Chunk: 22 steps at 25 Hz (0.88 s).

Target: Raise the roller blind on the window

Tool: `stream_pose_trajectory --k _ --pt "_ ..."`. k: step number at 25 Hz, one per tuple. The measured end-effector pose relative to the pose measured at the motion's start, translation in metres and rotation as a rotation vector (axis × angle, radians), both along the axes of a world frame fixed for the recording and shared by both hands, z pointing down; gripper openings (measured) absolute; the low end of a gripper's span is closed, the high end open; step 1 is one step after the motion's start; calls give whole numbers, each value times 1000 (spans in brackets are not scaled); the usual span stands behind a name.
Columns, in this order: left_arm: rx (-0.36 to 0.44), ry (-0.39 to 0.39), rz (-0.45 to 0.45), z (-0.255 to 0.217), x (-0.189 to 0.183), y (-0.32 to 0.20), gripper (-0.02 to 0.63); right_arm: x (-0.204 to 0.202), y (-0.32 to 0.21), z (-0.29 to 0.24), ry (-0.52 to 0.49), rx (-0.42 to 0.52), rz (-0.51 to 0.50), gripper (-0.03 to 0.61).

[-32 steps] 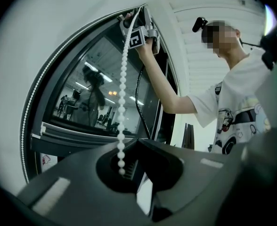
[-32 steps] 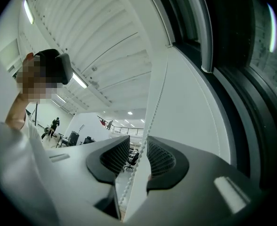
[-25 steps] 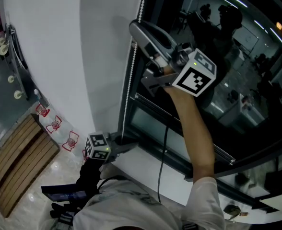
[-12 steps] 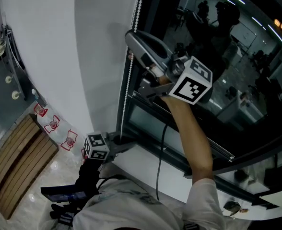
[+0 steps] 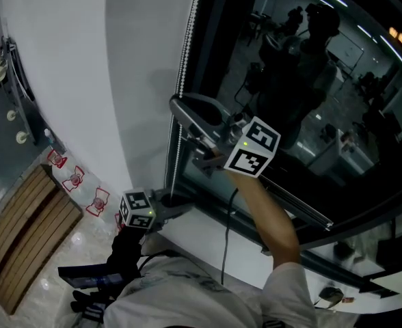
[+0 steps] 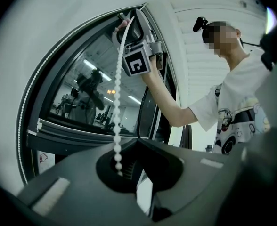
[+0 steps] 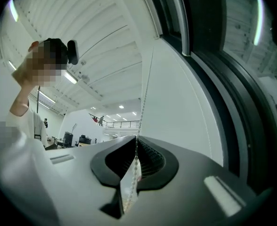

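Against dark window glass (image 5: pixel 310 80), right hand-held gripper (image 5: pixel 178 108) and left hand-held gripper (image 5: pixel 173 201) each pinch shut on the bead chain (image 6: pixel 118 102), seemingly light, limp, slippery, best nipped between beads.

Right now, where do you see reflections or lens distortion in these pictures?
Head view: the dark window glass mirrors the lit room. Left gripper view: the wide lens bows the window frame, corners black. Right gripper view: same black corners; the bead chain is sharp between the jaws.
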<state>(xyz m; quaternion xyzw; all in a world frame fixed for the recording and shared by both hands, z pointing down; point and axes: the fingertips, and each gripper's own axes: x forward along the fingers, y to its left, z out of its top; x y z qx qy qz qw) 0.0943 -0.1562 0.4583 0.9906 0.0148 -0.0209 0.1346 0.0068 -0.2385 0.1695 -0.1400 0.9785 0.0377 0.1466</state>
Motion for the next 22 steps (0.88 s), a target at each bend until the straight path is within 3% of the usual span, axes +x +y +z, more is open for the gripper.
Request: stream_pose_trajectory --k 11,15,18,22 --pt "4 4 3 -2 1 0 -2 1 -2 29 31 -48 10 12" --pt "2 0 2 0 -1 1 -2 6 5 54 -14 -100 2 12" --pt "10 0 3 -1 0 1 -2 6 9 54 17 -76 11 12" --pt "4 3 0 0 1 2 -2 14 8 49 -36 -130 -10 14"
